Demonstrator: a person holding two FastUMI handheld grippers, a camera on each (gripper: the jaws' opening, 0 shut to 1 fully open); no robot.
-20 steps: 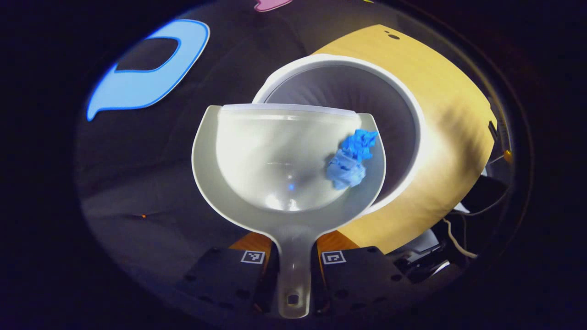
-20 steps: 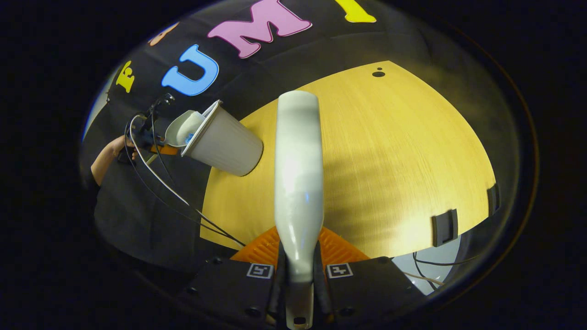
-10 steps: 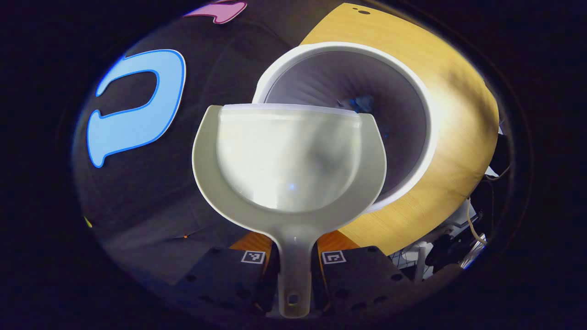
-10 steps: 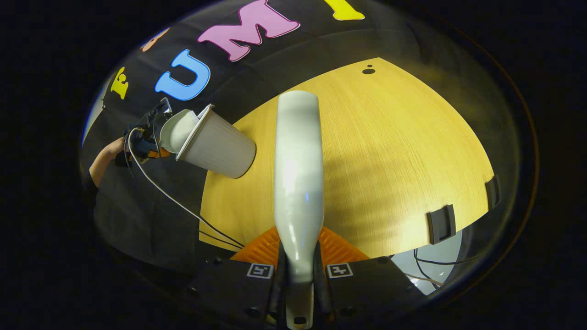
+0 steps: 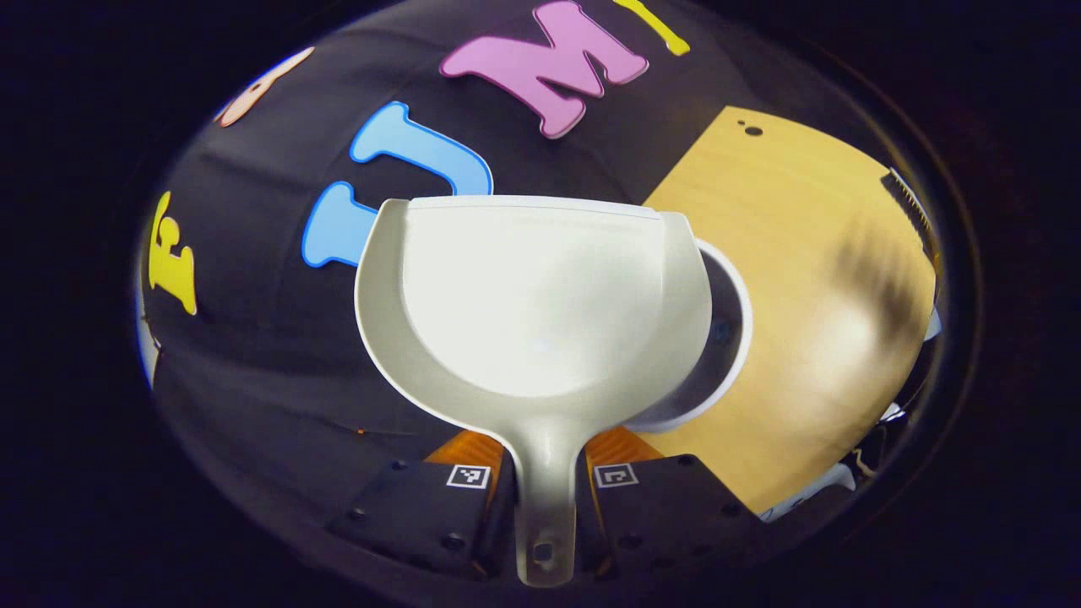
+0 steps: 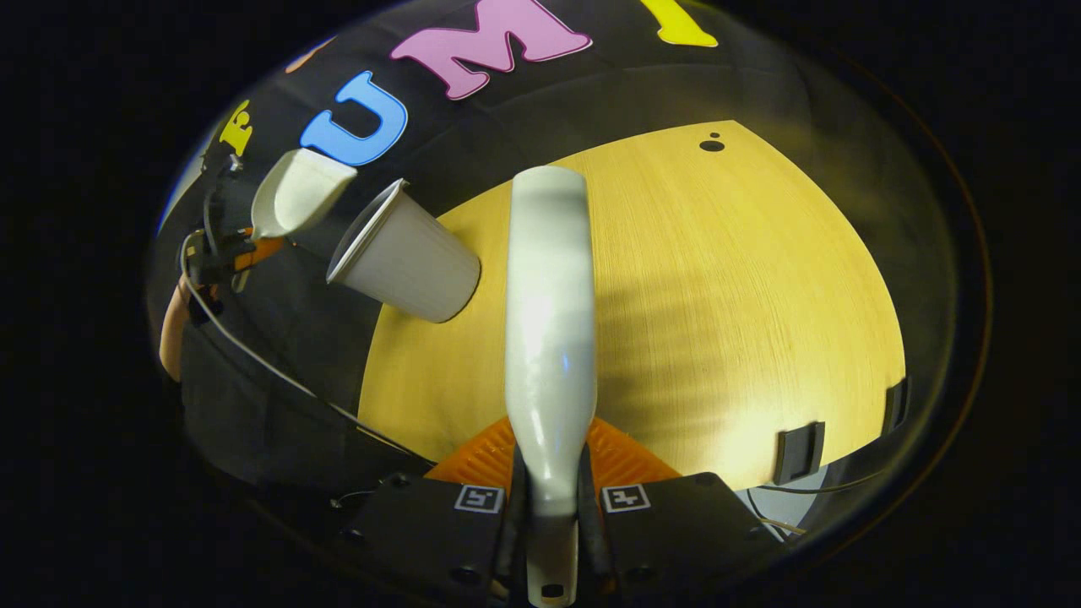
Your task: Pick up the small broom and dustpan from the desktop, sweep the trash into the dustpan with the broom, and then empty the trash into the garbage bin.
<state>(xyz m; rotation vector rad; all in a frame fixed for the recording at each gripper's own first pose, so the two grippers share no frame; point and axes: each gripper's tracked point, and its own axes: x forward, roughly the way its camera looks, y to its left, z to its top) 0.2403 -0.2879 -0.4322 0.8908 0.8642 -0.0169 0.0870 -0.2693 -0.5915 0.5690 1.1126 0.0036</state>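
My left gripper is shut on the handle of the white dustpan, whose scoop is empty. The white garbage bin shows behind the pan's right side, its rim partly hidden. In the right gripper view the dustpan hangs up and to the left of the bin, apart from its rim, with the left gripper behind it. My right gripper is shut on the handle of the small white broom, held above the wooden table. The bristles are hidden.
The bin stands at the table's left edge. A forearm and trailing cables hang left of the table. Two dark clips sit on the near right edge, and a small hole lies at the far side.
The blue crumpled wad slid out of the dustpan into the bin. The left gripper then lifted the empty pan up and away from the bin's mouth. The broom stayed almost still.
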